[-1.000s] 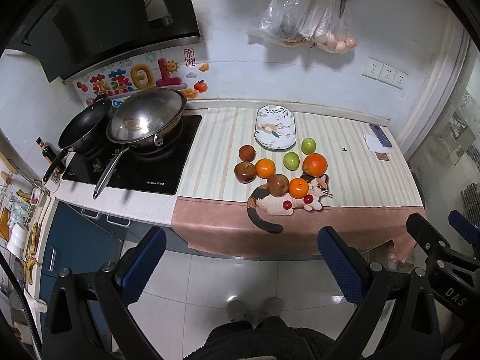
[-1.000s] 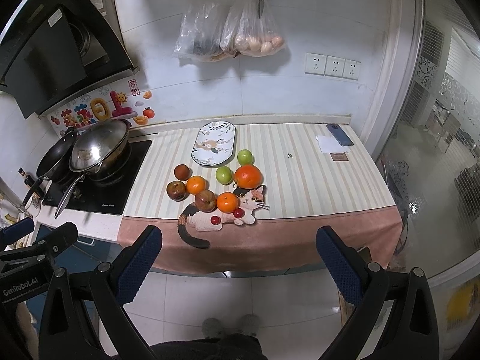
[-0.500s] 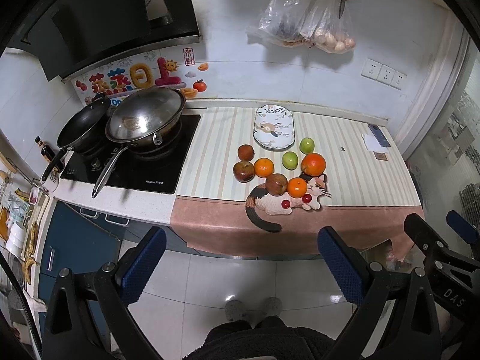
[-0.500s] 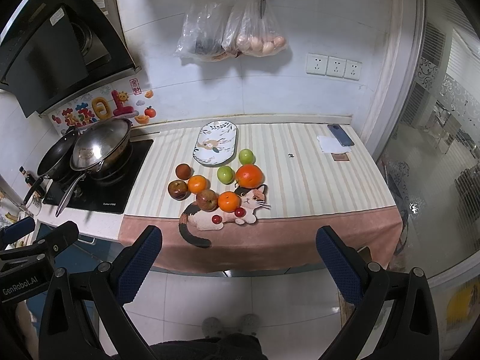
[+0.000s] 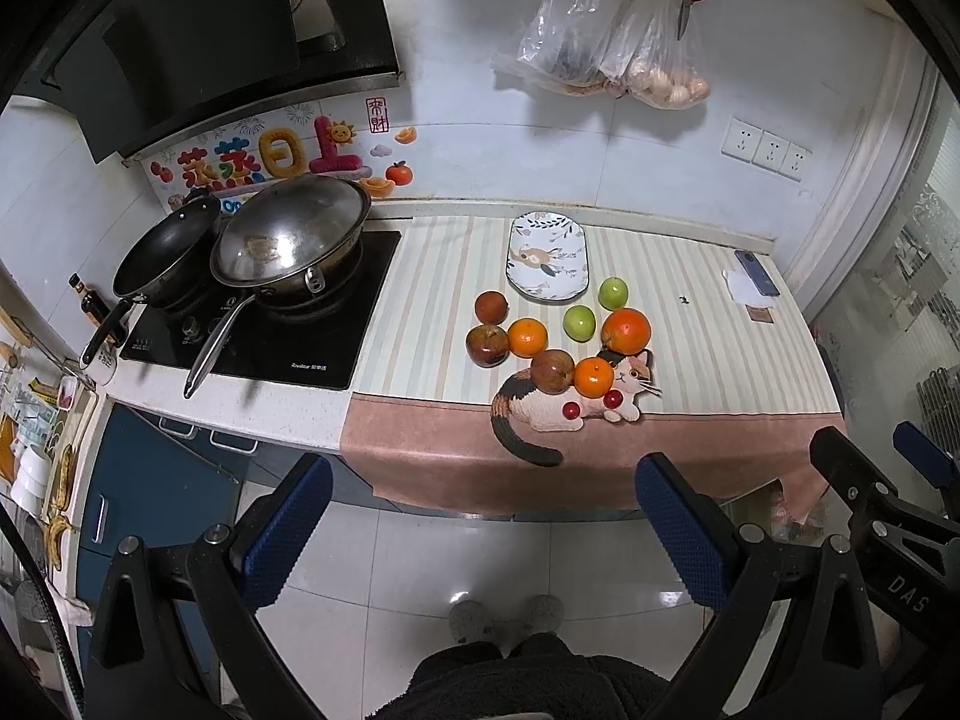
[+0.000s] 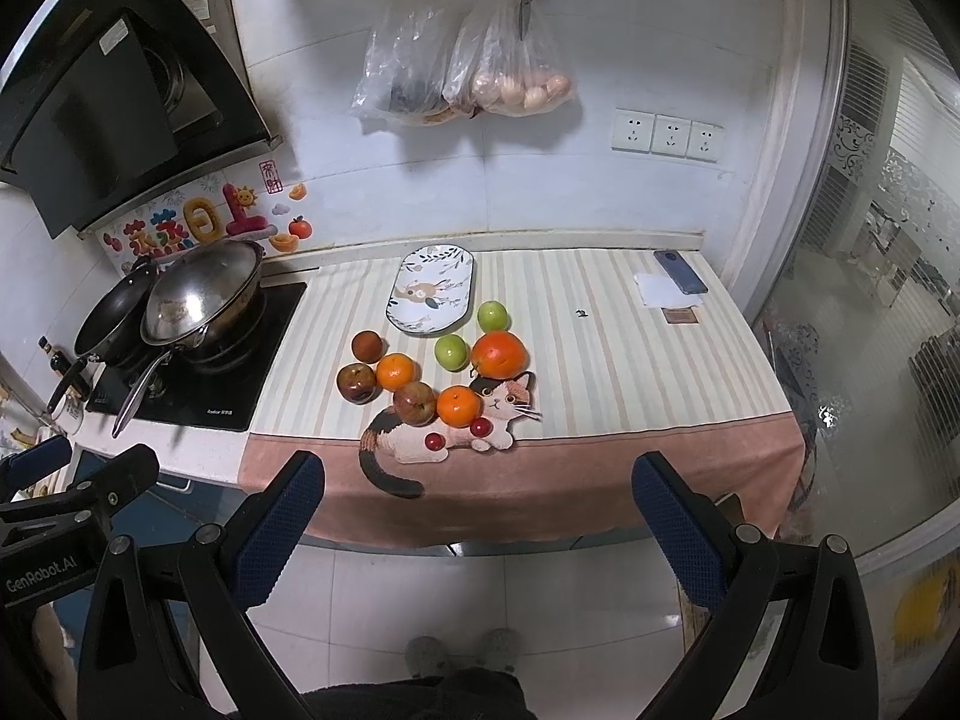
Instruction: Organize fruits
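Observation:
Several fruits lie in a cluster on the striped counter mat: a big orange (image 5: 626,330) (image 6: 499,354), two green apples (image 5: 579,322) (image 6: 451,351), smaller oranges (image 5: 528,337) (image 6: 459,405) and dark red apples (image 5: 487,345) (image 6: 414,402). An empty patterned oval plate (image 5: 548,264) (image 6: 430,290) lies just behind them. A cat-shaped mat (image 5: 561,414) (image 6: 447,435) lies at the front edge. My left gripper (image 5: 480,531) and right gripper (image 6: 477,525) are both open and empty, held well back from the counter above the floor.
A stove with a lidded wok (image 5: 291,240) and black pan (image 5: 162,255) stands to the left. A phone (image 6: 680,279) and paper lie at the counter's far right. Bags (image 6: 468,66) and scissors hang on the wall. A glass door is on the right.
Both views have shifted only slightly; the counter sits a little nearer and higher in frame. No fruit has moved and both grippers stay open.

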Motion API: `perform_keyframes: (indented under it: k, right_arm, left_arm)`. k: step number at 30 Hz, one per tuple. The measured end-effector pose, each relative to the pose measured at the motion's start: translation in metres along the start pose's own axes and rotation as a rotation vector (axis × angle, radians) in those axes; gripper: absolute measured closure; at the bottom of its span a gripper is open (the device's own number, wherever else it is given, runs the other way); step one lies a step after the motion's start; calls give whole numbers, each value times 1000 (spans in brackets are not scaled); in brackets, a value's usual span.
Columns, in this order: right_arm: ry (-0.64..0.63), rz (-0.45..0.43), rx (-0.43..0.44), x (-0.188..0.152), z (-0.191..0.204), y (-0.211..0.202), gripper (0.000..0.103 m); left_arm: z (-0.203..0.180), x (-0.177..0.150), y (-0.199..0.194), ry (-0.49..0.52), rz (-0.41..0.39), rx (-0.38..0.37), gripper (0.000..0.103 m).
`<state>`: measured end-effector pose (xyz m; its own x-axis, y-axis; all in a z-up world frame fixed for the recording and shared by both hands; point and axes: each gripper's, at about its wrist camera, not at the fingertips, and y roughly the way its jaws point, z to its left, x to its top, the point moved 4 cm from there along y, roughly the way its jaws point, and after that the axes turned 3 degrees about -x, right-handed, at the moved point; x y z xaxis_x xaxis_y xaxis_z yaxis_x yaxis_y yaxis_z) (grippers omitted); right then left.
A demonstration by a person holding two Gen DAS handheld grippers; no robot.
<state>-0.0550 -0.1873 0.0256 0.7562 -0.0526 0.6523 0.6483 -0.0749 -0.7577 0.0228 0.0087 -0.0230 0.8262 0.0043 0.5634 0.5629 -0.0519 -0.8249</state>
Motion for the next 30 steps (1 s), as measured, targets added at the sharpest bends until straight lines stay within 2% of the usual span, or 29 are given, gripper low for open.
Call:
perform_keyframes:
  k: [20,25,30]
  right_arm:
    - [11,-3,4,7,0,-1,0]
    - [57,-9,19,11,-1,1,0]
    - [143,19,71,15,0,26,0]
  left_arm:
    - [-3,10,0,6,-9,-5,0]
    - [7,20,7,-1,-30,-25,0]
    - [24,33,36,-1,-43,-9,0]
